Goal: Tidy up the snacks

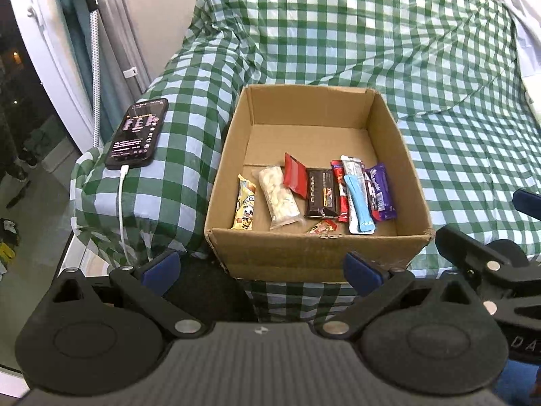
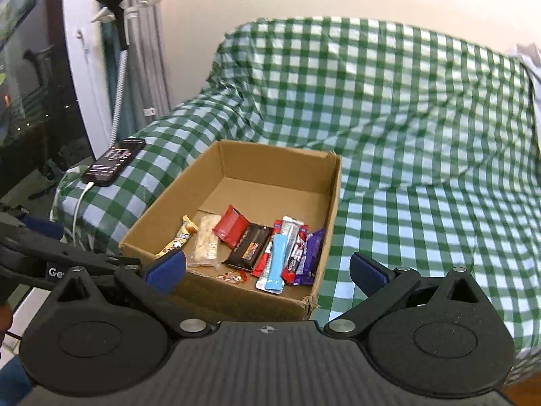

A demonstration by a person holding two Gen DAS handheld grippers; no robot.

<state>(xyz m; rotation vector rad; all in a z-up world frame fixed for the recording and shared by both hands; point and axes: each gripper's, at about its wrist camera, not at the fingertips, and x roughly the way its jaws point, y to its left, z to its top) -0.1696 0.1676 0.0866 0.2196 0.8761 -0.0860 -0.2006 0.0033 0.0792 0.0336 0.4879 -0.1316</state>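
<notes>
1. The snacks lie in a row along the near half of the cardboard box [image 1: 233, 155]: a yellow bar [image 1: 244, 207] at 9 o'clock, then a clear-wrapped pale bar [image 1: 279, 197], a red packet [image 1: 295, 176], a dark chocolate bar [image 1: 321, 197], a blue-and-white sachet [image 1: 359, 203] and a purple bar [image 1: 381, 192] at 3 o'clock.
2. They look light, with slick, crinkly wrappers; the bars seem stiff but may snap. Judged best taken across the short width at mid-length.
3. A small red sweet [image 1: 323, 227] sits at 6 o'clock, half behind the box's near wall; labels are unreadable, and the overlapping right-hand packets hide each other.
4. The left gripper [image 1: 262, 267] is spread wide and empty, low before the box.
5. The right gripper [image 2: 267, 269] is likewise wide apart, holding nothing.
6. A charging phone [image 1: 138, 133] lies at 10 o'clock on the checked cover [image 1: 456, 155].
</notes>
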